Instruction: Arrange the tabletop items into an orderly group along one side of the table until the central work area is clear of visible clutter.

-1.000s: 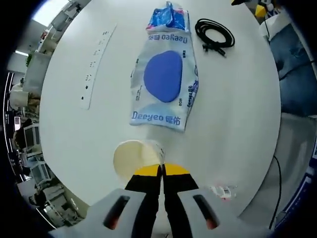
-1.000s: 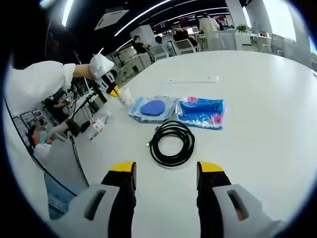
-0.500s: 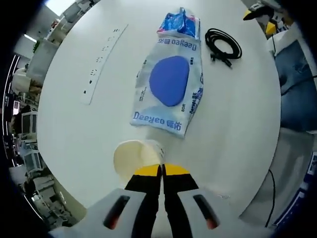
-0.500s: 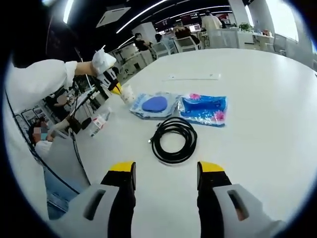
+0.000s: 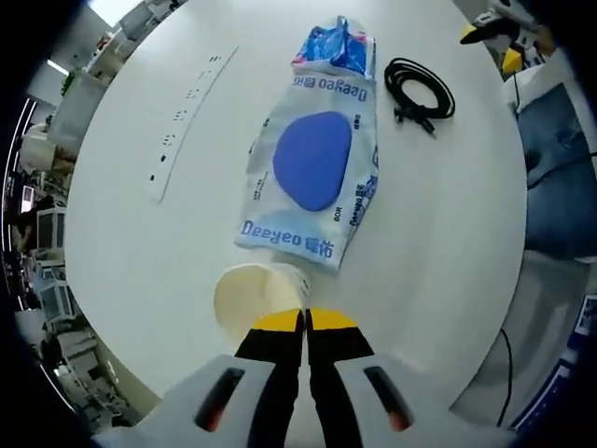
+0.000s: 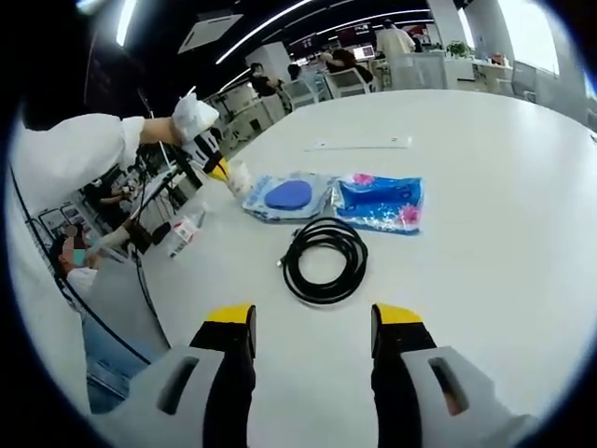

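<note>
A round white table [image 5: 448,243] carried everything, and a person's white sleeve [image 6: 65,154] reached in over its near-left edge in the right gripper view. Two flat packets lay touching end to end toward the middle of the tabletop: a pale packet [image 5: 312,173] printed with a blue oval, and a bright blue packet [image 5: 331,47] with pink marks beyond it. A long white power strip [image 5: 191,117] lay well apart from them, nearer the far edge as the right gripper view showed it. One coiled black cable [image 6: 325,261] rested just beside the packets, between them and the right gripper [image 6: 313,327], whose jaws stood wide apart with nothing between them, hovering over bare tabletop. The left gripper [image 5: 305,322] had its jaws pressed together on the rim of one white paper cup [image 5: 256,297], held near the table edge just short of the pale packet's end; whether the cup touched the tabletop could not be told. The right gripper view also took in a small plastic bottle [image 6: 187,229] lying at the near-left edge close to the cup, and an office of desks and seated people behind. The left gripper view looked down on the printed lettering of the pale packet and on blue cloth [image 5: 555,177] past the table edge.
</note>
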